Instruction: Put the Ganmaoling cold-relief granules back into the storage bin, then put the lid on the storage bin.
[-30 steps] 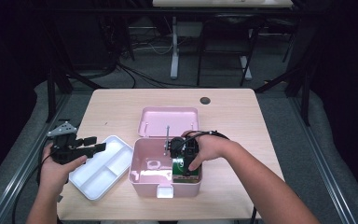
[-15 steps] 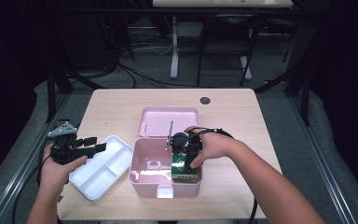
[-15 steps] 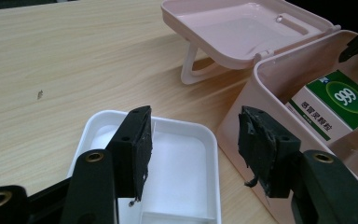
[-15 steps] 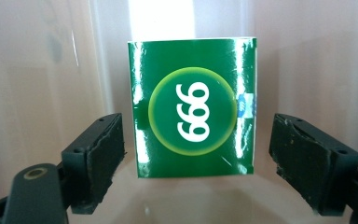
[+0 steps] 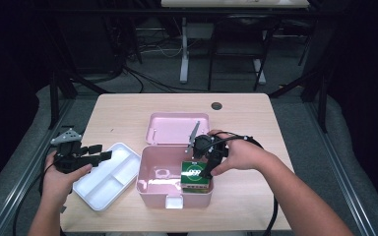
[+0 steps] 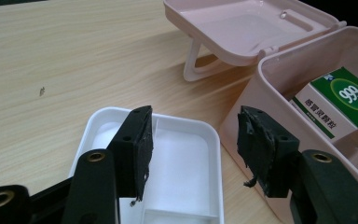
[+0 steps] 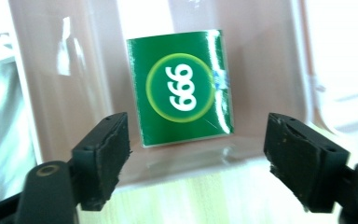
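Observation:
An open pink box [image 5: 142, 172] stands at the table's front middle, its lid [image 5: 177, 128] lying flat behind it. A green carton marked 999 [image 5: 195, 173] rests inside, against the right wall. My right gripper [image 5: 205, 169] hovers just above the carton, pointing down. In the right gripper view the right gripper [image 7: 198, 154] is open; its jaws have just been closing a little, with the carton [image 7: 182, 88] below them and nothing between the pads. My left gripper [image 5: 101, 151] stands open over a white divided tray [image 5: 109, 179]. The left gripper [image 6: 193, 149] holds nothing.
The tray [image 6: 182, 186] lies left of the pink box wall [image 6: 279, 70], close to the table's front left corner. A round cable hole [image 5: 216, 105] sits near the far edge. Bare wood lies behind and to the right of the box.
My right hand has lifted up out of the pink box and drawn slightly right, uncovering the green carton, which stays inside. The left hand has kept still.

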{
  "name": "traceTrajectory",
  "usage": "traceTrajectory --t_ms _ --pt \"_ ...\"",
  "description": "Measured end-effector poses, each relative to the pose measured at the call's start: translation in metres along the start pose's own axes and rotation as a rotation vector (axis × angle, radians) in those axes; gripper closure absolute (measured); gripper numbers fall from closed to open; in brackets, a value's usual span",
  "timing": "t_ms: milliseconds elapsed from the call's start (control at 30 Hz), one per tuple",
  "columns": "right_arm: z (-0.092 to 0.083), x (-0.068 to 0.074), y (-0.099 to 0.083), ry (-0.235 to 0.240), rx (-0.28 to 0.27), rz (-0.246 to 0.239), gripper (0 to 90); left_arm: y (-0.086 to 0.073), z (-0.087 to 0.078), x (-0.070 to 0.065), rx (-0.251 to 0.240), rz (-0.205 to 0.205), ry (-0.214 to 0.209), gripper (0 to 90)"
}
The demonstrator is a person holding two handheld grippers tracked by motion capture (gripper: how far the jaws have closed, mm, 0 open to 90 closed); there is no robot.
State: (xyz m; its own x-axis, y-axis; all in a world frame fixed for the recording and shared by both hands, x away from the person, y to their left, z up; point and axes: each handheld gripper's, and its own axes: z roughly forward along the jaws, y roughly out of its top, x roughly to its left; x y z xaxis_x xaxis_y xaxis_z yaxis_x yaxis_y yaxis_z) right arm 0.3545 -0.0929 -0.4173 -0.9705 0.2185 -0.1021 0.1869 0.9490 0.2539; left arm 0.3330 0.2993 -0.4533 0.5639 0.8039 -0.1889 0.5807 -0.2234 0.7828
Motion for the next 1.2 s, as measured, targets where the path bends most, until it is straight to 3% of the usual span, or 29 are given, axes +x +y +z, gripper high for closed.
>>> traceTrajectory --t_ms 67,167,400,600,800,1033,1200 --pt "-0.005 -0.001 -0.006 -0.005 -0.026 0.010 30.3 0.001 0.001 0.001 0.015 0.001 -0.001 46.2" --pt "-0.010 -0.002 -0.018 -0.035 -0.066 0.050 29.9 0.002 0.000 0.001 0.029 -0.005 0.002 46.8" --pt "-0.010 -0.007 -0.042 -0.051 -0.064 0.151 33.0 0.006 -0.005 0.004 0.047 -0.003 0.015 47.4" --pt "-0.009 -0.013 -0.055 -0.077 -0.067 0.227 33.0 0.009 -0.007 0.004 0.098 0.036 0.051 46.8" --pt "-0.006 -0.016 -0.066 -0.108 -0.114 0.298 32.9 0.009 -0.004 0.002 0.166 0.074 0.070 46.9" --pt "0.008 -0.020 -0.082 -0.089 -0.152 0.379 32.9 0.009 0.003 -0.001 0.235 0.102 0.053 47.2" --pt "0.015 -0.018 -0.090 -0.131 -0.190 0.403 33.4 0.011 0.001 -0.002 0.240 0.087 0.016 47.6"
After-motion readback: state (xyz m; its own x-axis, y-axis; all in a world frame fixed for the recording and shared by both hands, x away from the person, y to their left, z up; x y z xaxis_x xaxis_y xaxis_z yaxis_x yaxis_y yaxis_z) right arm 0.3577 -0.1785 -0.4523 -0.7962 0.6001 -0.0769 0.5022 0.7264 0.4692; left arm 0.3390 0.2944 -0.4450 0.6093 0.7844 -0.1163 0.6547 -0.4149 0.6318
